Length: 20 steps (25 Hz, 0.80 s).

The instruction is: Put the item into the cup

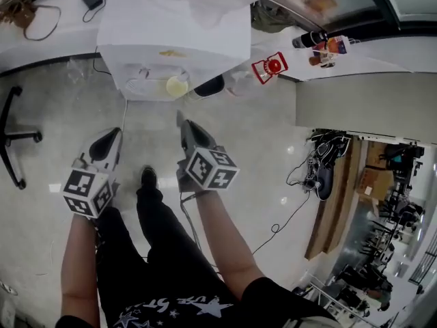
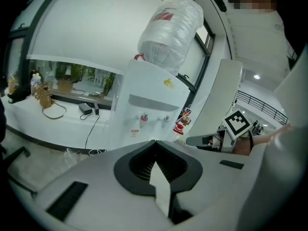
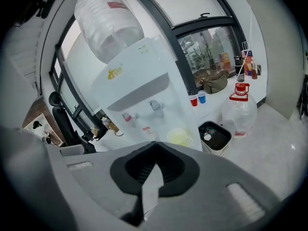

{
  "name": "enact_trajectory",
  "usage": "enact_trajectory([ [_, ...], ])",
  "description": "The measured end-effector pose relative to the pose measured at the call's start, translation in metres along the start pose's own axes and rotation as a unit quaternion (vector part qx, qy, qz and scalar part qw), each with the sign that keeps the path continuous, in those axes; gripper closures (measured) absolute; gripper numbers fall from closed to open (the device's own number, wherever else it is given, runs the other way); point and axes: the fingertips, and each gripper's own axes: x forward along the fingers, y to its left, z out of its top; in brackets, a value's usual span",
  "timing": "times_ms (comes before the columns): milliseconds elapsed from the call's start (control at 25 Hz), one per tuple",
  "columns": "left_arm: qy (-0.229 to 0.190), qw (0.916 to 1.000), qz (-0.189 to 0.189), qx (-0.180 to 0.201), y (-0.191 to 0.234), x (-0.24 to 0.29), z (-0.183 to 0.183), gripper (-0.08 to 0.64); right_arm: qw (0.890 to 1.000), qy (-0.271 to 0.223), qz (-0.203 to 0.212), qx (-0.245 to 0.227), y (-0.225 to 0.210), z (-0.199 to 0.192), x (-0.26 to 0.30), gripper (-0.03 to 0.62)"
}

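Yellow cup (image 1: 177,86) well ahead; left hand-held gripper (image 1: 115,135), right hand-held gripper (image 1: 184,125) closed, empty.

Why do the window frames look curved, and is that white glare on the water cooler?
Left gripper view and right gripper view: wide-angle lenses bow the straight window frames and darken the corners. Head view: the water cooler top is washed out and blurred, and the glossy floor shows bright light spots.

Pale floor (image 1: 232,128): polished, glossy, light glints on it. White box-shaped water dispenser (image 1: 174,43): smooth satin plastic. Clear water bottle (image 2: 171,30): glossy translucent plastic, crinkly surface. Left gripper (image 2: 154,142), right gripper (image 3: 155,143): matt grey plastic shells, black ribbed matt pads (image 2: 139,165).
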Motion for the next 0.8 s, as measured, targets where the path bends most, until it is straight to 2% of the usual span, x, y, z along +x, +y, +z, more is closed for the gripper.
enact_trajectory([
  [480, -0.005, 0.9993, 0.024, -0.028, 0.04, 0.072, -0.03, 0.555, 0.999, 0.011, -0.004, -0.033, -0.046, 0.006, 0.093, 0.591],
  [800, -0.001, 0.9991, 0.024, -0.034, 0.055, 0.105, -0.042, 0.555, 0.998, 0.02, 0.0, -0.057, -0.056, 0.009, 0.131, 0.591],
])
